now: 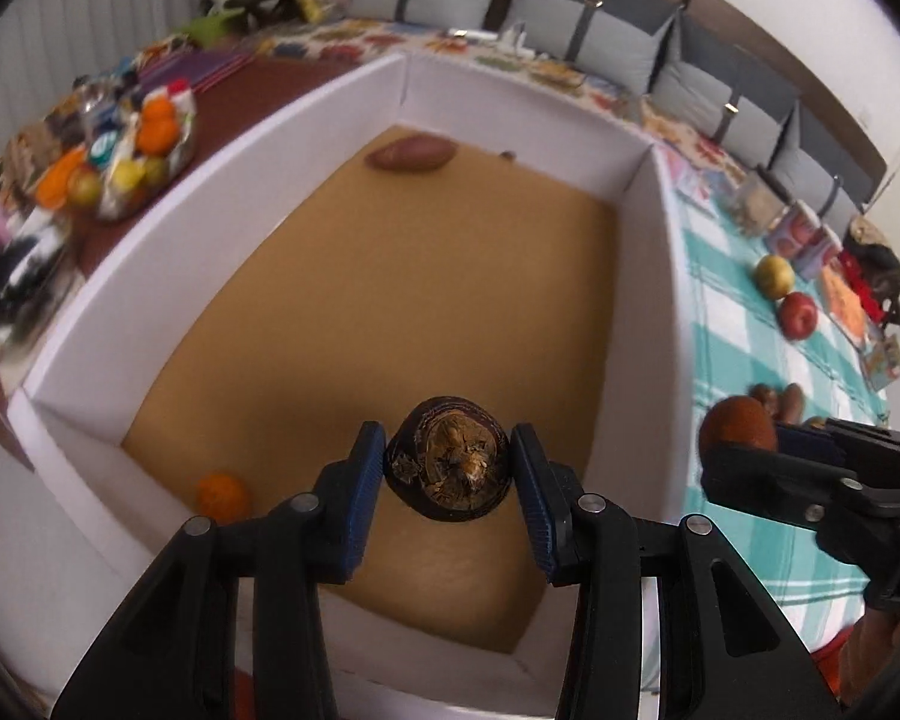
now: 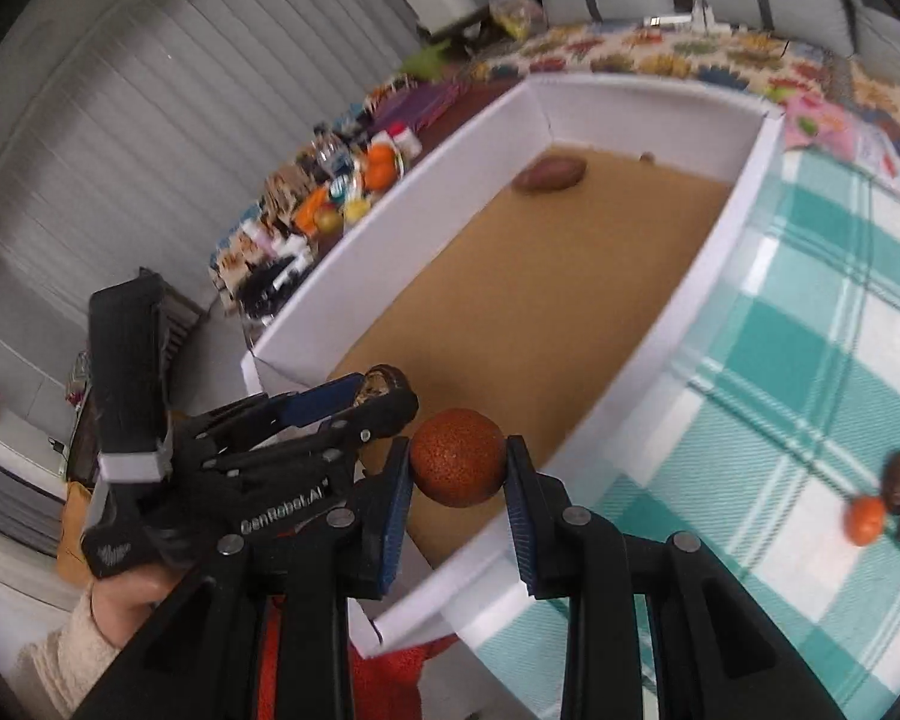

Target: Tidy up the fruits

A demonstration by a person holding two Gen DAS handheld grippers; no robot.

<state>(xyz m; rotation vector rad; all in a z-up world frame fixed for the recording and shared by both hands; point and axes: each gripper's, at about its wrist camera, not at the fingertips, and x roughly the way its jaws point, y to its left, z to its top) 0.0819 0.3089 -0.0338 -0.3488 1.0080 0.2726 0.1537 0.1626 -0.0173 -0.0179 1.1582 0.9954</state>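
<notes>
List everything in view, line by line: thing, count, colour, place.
Box: one, white walls, tan floor, on the checked cloth.
Checked cloth: one, teal and white, right of the box.
Long fruit: one, reddish brown, far end of the box floor.
Small orange: one, orange, near left corner of the box.
Apples: two, one yellowish, one red, on the cloth.
Dark round fruit: one, dark brown, in the left tongs.
Rough ball fruit: one, orange-brown, in the right tongs.

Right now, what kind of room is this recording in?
Probably a home living room: grey cushions along a sofa back, a checked cloth under a white box, and household clutter beside it.
</notes>
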